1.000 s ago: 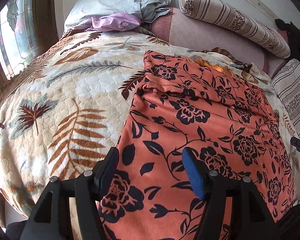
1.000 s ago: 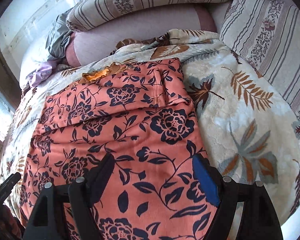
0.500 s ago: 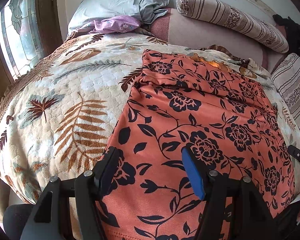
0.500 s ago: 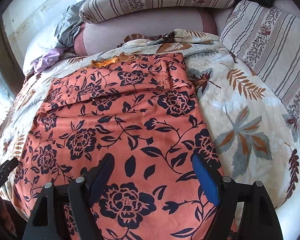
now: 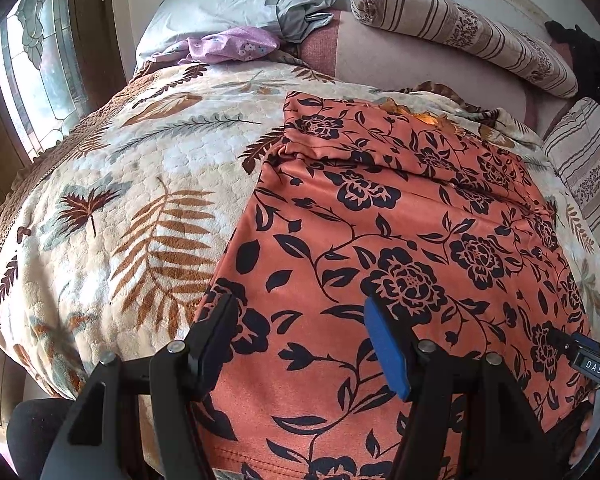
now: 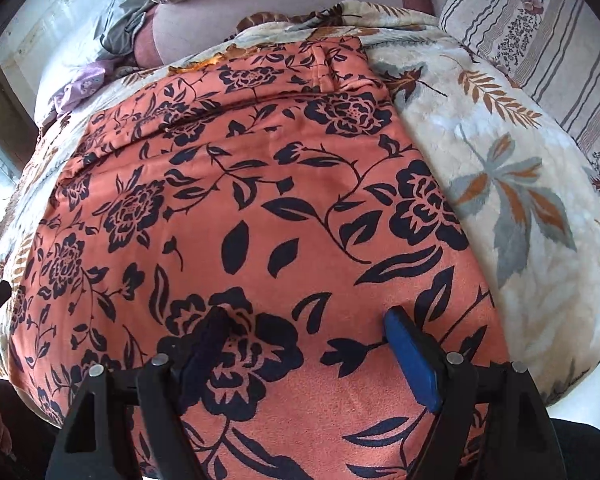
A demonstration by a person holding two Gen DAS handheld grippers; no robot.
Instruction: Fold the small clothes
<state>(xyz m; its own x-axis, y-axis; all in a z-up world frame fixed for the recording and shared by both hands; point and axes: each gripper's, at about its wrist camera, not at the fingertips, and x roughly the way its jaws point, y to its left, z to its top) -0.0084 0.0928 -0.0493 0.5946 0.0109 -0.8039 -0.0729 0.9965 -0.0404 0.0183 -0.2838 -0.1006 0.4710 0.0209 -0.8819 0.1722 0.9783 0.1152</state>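
Orange garment (image 5: 400, 216) with a dark floral print lies spread flat on the bed, on top of a cream blanket (image 5: 112, 200) patterned with brown and grey leaves. Far end of the garment is folded back on itself, forming a band across its width. Near hem shows at the bottom of the left wrist view.

Left gripper (image 5: 300, 320): its 2 fingers stand apart above the garment's near left part, nothing between them, no cloth pinched. One finger (image 5: 384, 340) carries a blue pad.

Right gripper (image 6: 312, 336): fingers spread wide, close over the garment's near right part, not far from its right edge. Cannot tell whether the tips touch the cloth; no cloth is gathered between them. Blue pad (image 6: 412, 360) on the right-hand finger.

At the head of the bed: a grey pillow (image 5: 236, 4), a small lilac cloth (image 5: 228, 46) beside it, and a striped bolster (image 5: 460, 32). A striped cushion (image 6: 540, 32) sits right of the blanket.
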